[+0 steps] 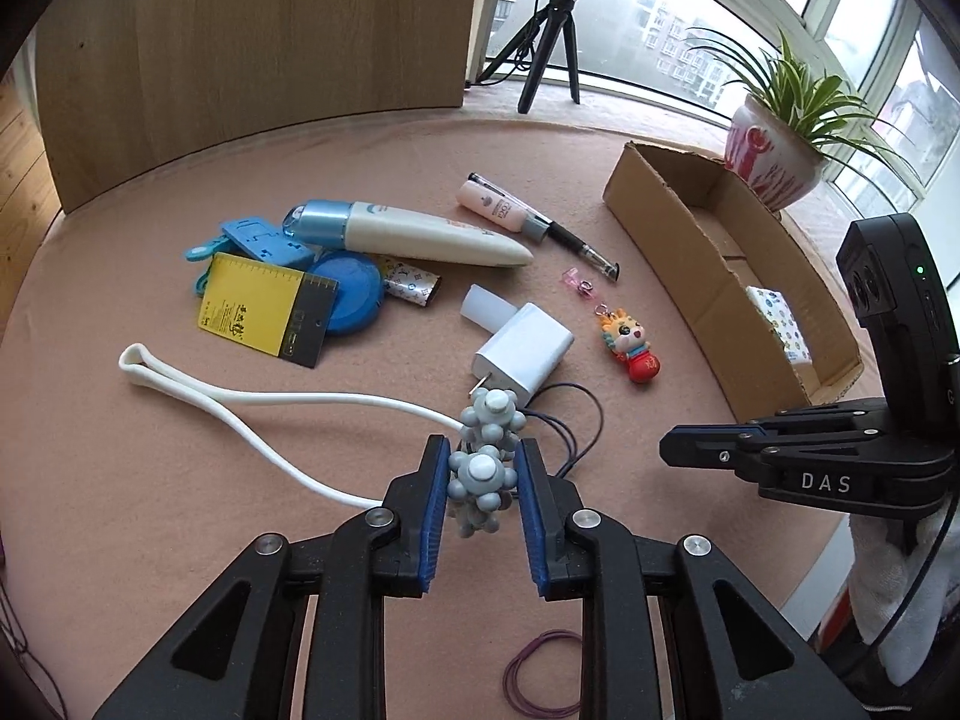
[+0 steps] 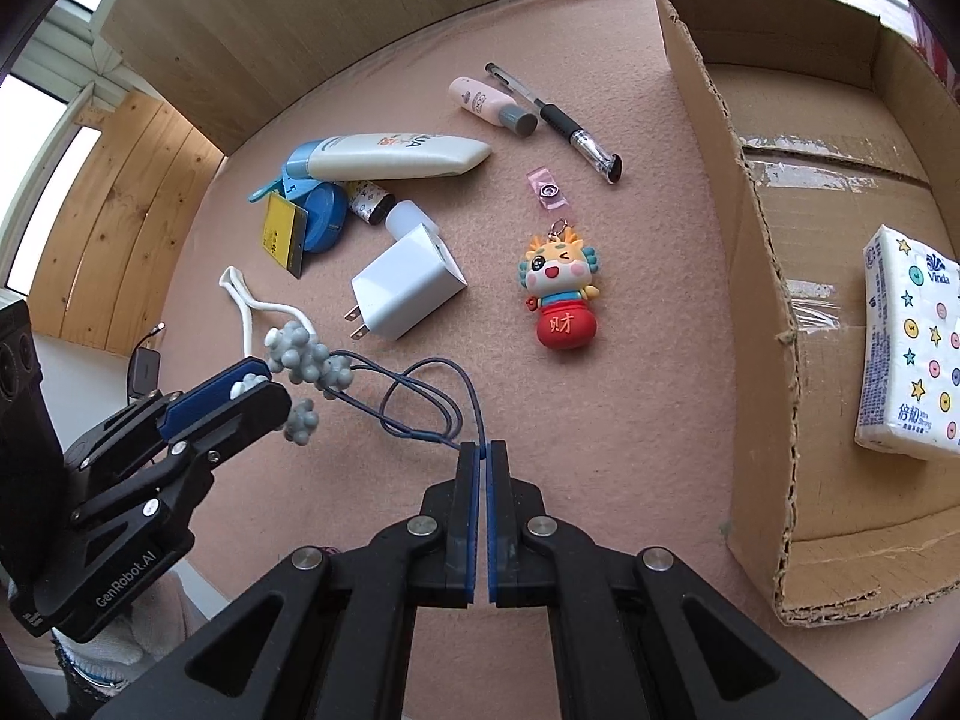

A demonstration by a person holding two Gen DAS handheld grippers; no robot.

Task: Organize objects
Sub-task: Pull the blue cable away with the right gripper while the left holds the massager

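Pink felt tabletop point(image 1: 180, 510). Left gripper point(image 1: 483, 468) pads pinch the grey bead cluster point(image 1: 483, 474), its long axis running away from the camera. Right gripper point(image 2: 483, 456) pressed together on the blue cord point(image 2: 420, 402) trailing off the beads. Cardboard box point(image 2: 750, 240) at the right.

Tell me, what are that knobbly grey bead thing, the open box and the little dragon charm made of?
The grey bead cluster looks like matte moulded plastic or rubber: smooth, dull knobs. The open box is plain brown corrugated cardboard, with ragged torn edges and tape strips. The dragon charm seems soft glossy plastic or vinyl, brightly coloured, with a small metal ring on top.
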